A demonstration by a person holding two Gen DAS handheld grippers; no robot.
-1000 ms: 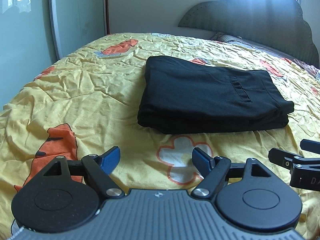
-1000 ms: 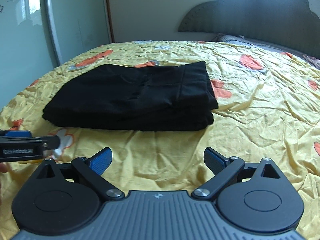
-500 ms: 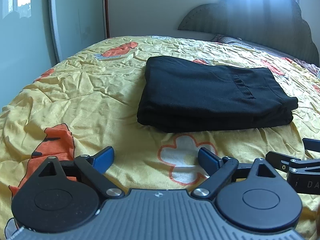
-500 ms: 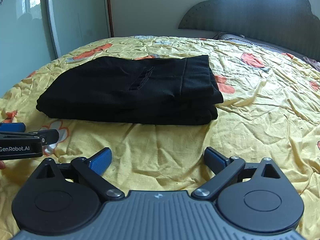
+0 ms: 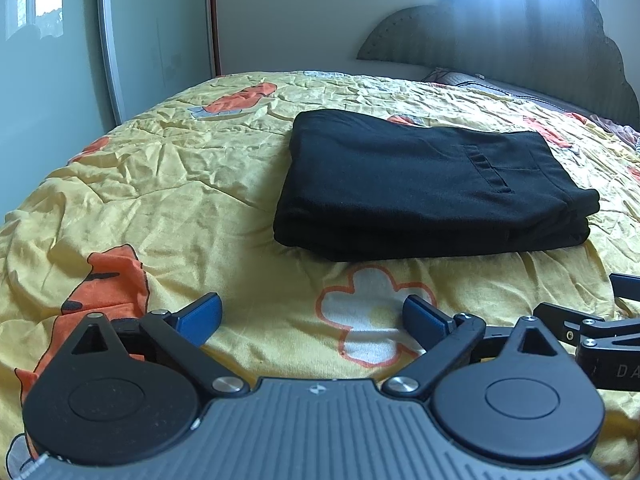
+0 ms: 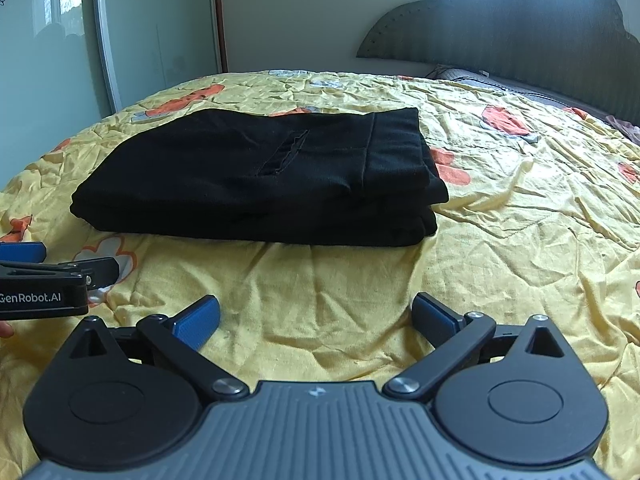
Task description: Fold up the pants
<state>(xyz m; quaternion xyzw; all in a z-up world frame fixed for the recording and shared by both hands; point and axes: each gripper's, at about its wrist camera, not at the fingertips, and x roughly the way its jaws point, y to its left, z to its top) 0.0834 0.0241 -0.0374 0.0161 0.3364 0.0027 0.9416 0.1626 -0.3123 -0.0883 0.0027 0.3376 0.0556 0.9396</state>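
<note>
The black pants (image 5: 424, 184) lay folded in a flat stack near the middle of the yellow bedspread (image 5: 180, 200). The left gripper (image 5: 312, 316) and right gripper (image 6: 316, 318) hovered apart from the pants, jaws spread wide and empty.

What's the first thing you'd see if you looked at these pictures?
The black pants, folded into a neat stack, lie in the middle of the bright yellow bedspread with its orange and white cartoon shapes. In front, the left tongs and right tongs are wide open, holding nothing. Behind stands a dark scalloped headboard.
</note>
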